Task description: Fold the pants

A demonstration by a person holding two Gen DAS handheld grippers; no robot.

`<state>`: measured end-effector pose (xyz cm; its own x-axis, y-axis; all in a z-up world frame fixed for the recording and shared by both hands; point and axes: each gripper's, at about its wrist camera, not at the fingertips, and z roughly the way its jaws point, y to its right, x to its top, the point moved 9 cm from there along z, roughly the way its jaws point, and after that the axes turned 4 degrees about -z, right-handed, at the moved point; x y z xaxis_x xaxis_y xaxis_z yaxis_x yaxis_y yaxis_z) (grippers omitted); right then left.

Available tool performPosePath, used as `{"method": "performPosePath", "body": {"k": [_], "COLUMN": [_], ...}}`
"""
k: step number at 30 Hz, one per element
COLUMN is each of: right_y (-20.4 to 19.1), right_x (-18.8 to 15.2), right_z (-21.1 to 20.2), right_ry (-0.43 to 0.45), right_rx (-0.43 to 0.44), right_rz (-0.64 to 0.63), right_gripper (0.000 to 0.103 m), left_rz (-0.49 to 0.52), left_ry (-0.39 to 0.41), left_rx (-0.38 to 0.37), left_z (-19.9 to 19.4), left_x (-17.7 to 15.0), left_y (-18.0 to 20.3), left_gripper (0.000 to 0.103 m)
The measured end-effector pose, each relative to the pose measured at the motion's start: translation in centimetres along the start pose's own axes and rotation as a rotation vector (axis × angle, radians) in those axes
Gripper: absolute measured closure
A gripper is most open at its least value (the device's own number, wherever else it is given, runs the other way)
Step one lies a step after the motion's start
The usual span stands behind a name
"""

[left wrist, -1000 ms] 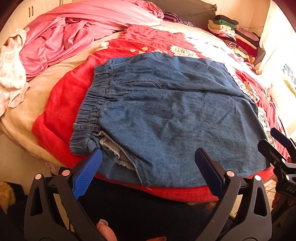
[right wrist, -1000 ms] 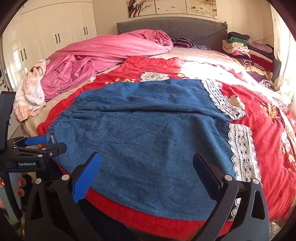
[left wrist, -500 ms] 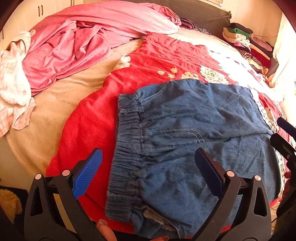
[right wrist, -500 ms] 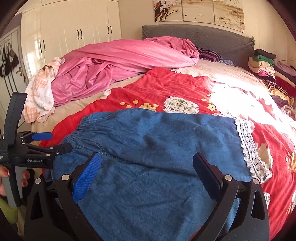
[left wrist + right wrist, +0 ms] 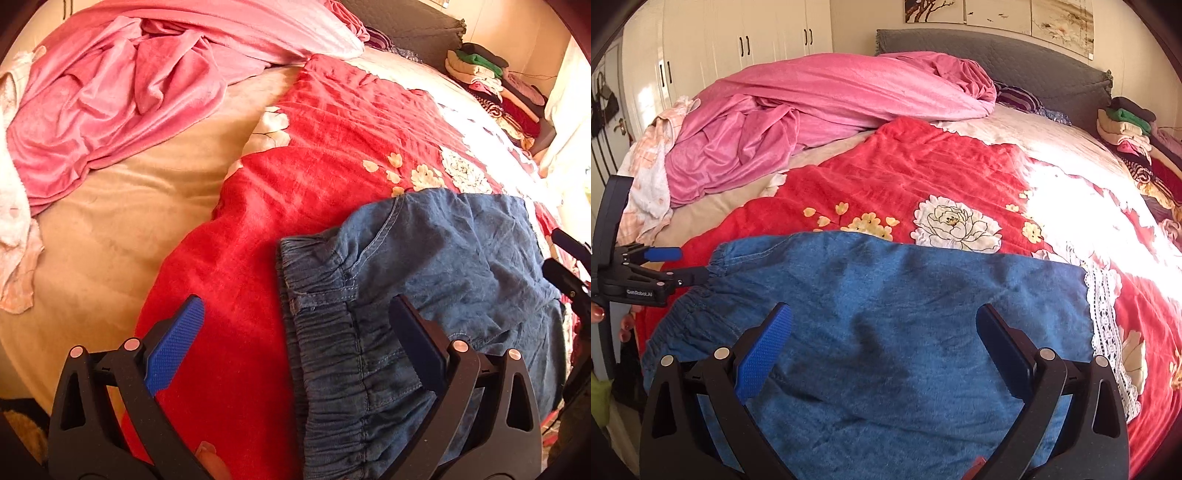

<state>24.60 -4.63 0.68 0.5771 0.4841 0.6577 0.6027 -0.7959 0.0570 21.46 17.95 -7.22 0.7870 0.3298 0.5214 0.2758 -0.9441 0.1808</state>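
We see the blue denim pants with a gathered elastic waistband point(image 5: 897, 317) lying flat on the red floral plush blanket point(image 5: 905, 177) that covers the bed, at its near edge, their long axis running side to side: waistband toward our left, white lace-trimmed hem point(image 5: 1104, 314) toward our right. In the left wrist view the waistband point(image 5: 325, 343) runs away from us, between the fingers. Our left gripper point(image 5: 295, 332) is spread wide and holds nothing, one blue pad over bare blanket, the other over the denim; from the right wrist view its fingertips sit at the waistband corner point(image 5: 714, 264), though we cannot tell whether they touch it. Our right gripper point(image 5: 882, 339) is likewise spread wide with nothing between its fingers, hovering over the middle of the fabric. Beyond the pants, a crumpled pink velvet quilt point(image 5: 820, 110) is heaped at the far left of the bed, with a pale peach-and-white cloth point(image 5: 650, 177) beside it. A stack of folded clothes point(image 5: 1126, 125) sits at the far right by the grey padded headboard point(image 5: 1034, 70). White wardrobe doors point(image 5: 738, 44) stand behind.
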Motion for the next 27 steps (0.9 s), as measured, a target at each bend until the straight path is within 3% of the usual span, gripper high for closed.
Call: {"method": "performPosePath", "body": {"k": [5,9,11,13,14,18,23,27], "right_y": [0.6,1.0,1.0,0.9,0.7,-0.2,-1.3,-3.5], "right_x": [0.9,1.4,1.8,2.2,2.4,3.2,4.8,5.4], "right_z": [2.4,4.2,5.1,6.0,6.6,8.5,9.9,10.9], "right_ry": [-0.050,-0.090,-0.107,-0.123,-0.129,-0.149,-0.129,-0.138], "right_rx": [0.000,0.025,0.050,0.068,0.077,0.122,0.109,0.164], "right_rz": [-0.050,-0.051,-0.051,-0.056,-0.066,-0.119,-0.258,-0.391], "right_gripper": [0.004,0.004,0.004,0.004,0.004,0.005,0.005,0.005], "left_rz": [-0.046,-0.036,-0.028,-0.012,-0.014,-0.038,-0.022,0.025], "left_ry": [-0.016,-0.038,-0.044,-0.040,-0.040,-0.030,0.058,0.110], "left_rx": [-0.086,-0.091,-0.101,-0.113,-0.124,-0.124,-0.130,-0.087], "left_z": [1.7,3.2,3.6,4.0,4.2,4.5,1.9,0.6], "left_x": [1.4,1.9,2.1,2.3,2.4,2.5,3.0,3.2], "left_y": [-0.1,-0.1,0.2,0.7,0.9,0.9,0.9,1.1], "left_gripper": [0.010,0.021,0.032,0.054,0.058,0.063,0.065,0.065]}}
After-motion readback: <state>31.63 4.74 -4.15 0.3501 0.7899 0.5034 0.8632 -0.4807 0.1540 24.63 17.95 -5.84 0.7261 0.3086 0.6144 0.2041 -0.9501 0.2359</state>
